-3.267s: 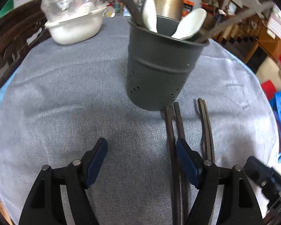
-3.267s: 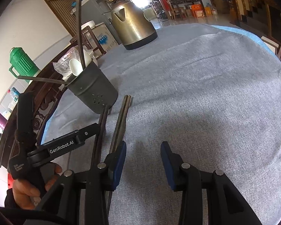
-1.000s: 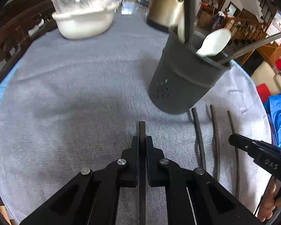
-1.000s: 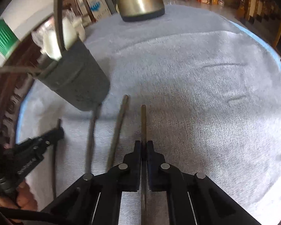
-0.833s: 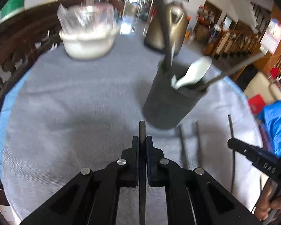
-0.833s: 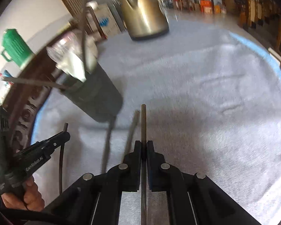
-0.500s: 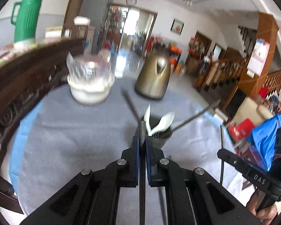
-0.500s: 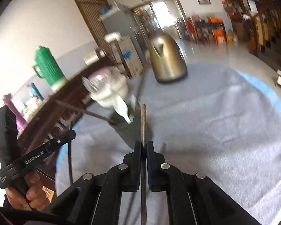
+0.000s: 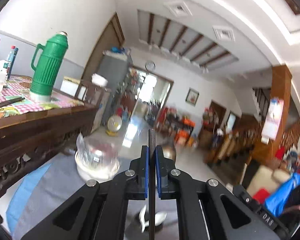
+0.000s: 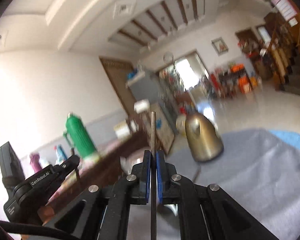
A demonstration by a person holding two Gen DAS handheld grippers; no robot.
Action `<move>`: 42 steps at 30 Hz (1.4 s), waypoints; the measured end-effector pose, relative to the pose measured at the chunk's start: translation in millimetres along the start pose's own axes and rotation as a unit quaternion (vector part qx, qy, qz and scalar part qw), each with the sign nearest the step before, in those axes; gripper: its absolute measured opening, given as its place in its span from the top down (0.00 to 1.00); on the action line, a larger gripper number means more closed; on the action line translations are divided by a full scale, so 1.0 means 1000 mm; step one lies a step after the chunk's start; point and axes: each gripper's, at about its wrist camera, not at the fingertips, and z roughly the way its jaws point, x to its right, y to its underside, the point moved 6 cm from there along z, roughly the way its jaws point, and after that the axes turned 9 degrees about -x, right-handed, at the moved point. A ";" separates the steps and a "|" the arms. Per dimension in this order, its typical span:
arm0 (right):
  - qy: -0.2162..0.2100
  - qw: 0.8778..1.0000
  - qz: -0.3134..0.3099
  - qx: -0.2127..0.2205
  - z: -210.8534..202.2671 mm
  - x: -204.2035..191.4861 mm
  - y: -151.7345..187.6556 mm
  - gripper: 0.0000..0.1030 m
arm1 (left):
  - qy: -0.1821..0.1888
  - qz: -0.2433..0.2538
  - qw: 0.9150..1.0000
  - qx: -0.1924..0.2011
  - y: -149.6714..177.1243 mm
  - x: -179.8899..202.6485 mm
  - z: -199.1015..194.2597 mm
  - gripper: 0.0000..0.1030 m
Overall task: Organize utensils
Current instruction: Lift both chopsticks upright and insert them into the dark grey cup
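Observation:
In the left wrist view my left gripper (image 9: 151,148) is shut on a thin dark chopstick (image 9: 151,138) that pokes out past the blue pads, pointing about level. Beneath its fingers, white spoons (image 9: 160,217) show in a dark holder that is mostly hidden. My right gripper (image 10: 153,153) is likewise shut on a second dark chopstick (image 10: 153,128), held high above the grey tablecloth (image 10: 260,176). Each gripper shows at the edge of the other's view: the left gripper (image 10: 75,160) at lower left, the right gripper (image 9: 240,192) at lower right.
A gold kettle (image 10: 204,140) stands at the far side of the table. A white bowl wrapped in clear plastic (image 9: 98,166) sits to the left. Behind it a dark wooden sideboard (image 9: 40,124) carries a green thermos (image 9: 48,68). A hand (image 9: 298,215) shows at far right.
Both grippers have risen from the table and tilted up to about level, each still holding its chopstick. The holder has dropped to the bottom of the left view, and walls and ceiling now fill both.

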 end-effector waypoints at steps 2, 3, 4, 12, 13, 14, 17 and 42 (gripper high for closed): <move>-0.001 0.999 0.001 0.032 0.003 -0.004 -0.013 0.94 | -0.008 -0.007 1.000 0.025 -0.012 0.002 0.006 0.94; 0.001 0.999 0.002 0.051 0.007 -0.007 -0.020 0.94 | -0.010 -0.010 0.999 0.037 -0.018 0.003 0.010 0.94; 0.006 0.998 0.001 0.063 0.011 -0.009 -0.023 0.94 | -0.013 -0.014 0.999 0.045 -0.022 0.002 0.013 0.94; 0.062 0.991 -0.020 0.121 0.061 -0.021 -0.032 0.94 | -0.052 -0.037 0.994 0.094 -0.031 -0.011 0.050 0.94; 0.069 0.990 -0.021 0.120 0.069 -0.020 -0.031 0.94 | -0.057 -0.038 0.993 0.094 -0.027 -0.012 0.052 0.94; 0.076 0.990 -0.022 0.120 0.076 -0.019 -0.029 0.94 | -0.062 -0.040 0.993 0.092 -0.025 -0.013 0.058 0.94; 0.092 0.988 -0.028 0.120 0.094 -0.018 -0.028 0.94 | -0.080 -0.042 0.992 0.089 -0.018 -0.018 0.075 0.94; 0.073 0.997 -0.009 -0.026 0.103 0.019 0.012 0.93 | -0.091 0.050 0.995 -0.004 0.044 -0.009 0.093 0.92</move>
